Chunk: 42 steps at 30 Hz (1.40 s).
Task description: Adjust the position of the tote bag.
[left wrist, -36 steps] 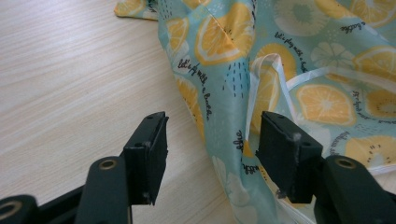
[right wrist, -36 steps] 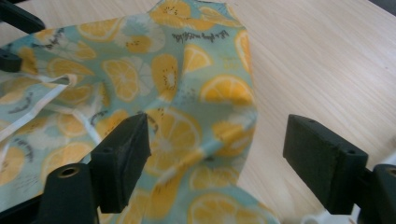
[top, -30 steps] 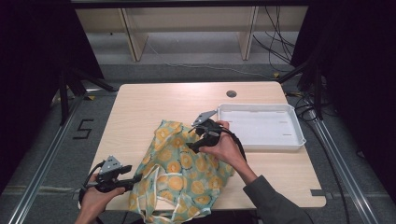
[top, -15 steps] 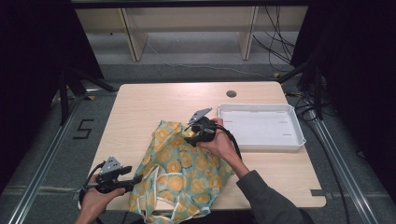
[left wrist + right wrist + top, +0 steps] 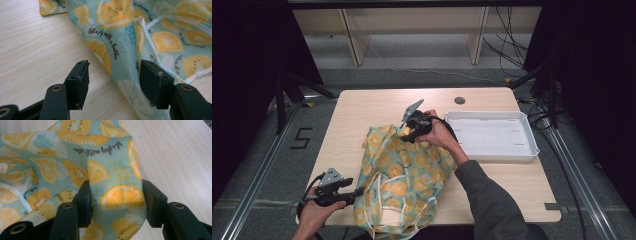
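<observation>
High view: a lemon-print cloth (image 5: 404, 172) lies rumpled on the wooden table (image 5: 362, 107), its near edge hanging over the front. Right gripper (image 5: 412, 131) sits at the cloth's far edge, jaws set apart with a fold of fabric bulging between them (touching both pads). Left gripper (image 5: 354, 194) rests low at the near-left corner, jaws spread, cloth edge lying between. White tray (image 5: 527, 142) stands to the right.
</observation>
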{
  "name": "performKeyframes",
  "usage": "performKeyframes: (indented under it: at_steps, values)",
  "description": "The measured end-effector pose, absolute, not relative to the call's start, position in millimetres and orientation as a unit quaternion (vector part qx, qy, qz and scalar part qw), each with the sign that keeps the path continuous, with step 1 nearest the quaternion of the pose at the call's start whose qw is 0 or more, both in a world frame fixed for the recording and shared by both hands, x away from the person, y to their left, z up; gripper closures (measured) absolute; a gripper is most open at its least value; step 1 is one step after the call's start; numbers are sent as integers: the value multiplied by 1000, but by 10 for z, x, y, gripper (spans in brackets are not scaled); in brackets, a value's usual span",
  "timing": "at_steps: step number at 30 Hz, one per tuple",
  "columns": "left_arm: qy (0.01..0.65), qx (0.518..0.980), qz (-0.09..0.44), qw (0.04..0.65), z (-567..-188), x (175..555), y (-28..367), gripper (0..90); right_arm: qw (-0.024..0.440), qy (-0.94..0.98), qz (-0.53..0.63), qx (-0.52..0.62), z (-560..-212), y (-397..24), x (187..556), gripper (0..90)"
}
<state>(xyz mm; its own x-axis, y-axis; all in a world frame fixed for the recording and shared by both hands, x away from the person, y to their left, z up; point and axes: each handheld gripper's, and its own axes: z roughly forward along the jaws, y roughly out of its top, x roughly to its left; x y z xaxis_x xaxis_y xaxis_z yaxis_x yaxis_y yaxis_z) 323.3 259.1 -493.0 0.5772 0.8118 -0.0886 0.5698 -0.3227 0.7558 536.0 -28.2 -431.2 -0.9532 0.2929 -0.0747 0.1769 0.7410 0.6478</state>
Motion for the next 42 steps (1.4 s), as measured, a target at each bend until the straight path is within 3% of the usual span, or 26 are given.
performKeyframes:
  at_steps: [10,11,13,15,18,23,26,29,35,42]
  values:
    - [428,801,154,390,-4962,3237,2550,412,72,935,332,101,-4301,-273,5513,500]
    - [427,805,153,382,-4962,3247,2556,413,69,930,341,120,-4305,-284,5505,475]
    - [428,803,151,386,-4960,3240,2548,413,79,923,349,143,-4289,-300,5488,321]
    - [424,806,154,384,-4939,3244,2557,412,93,914,359,164,-4244,-346,5449,248]
    - [429,801,159,387,-4930,3247,2549,413,94,908,370,171,-4177,-427,5384,246]
    - [433,791,172,396,-4862,3245,2529,426,136,893,381,200,-4019,-751,5060,265]
    - [430,786,175,408,-4800,3213,2521,424,123,885,398,206,-3985,-873,4894,280]
    - [425,782,174,421,-4691,3139,2505,438,86,888,409,189,-3984,-1062,4505,293]
    - [418,786,171,423,-4638,3082,2435,441,42,900,405,156,-4067,-1118,4091,275]
    - [408,797,167,412,-4638,3075,2454,433,45,907,396,136,-4126,-1125,3766,275]
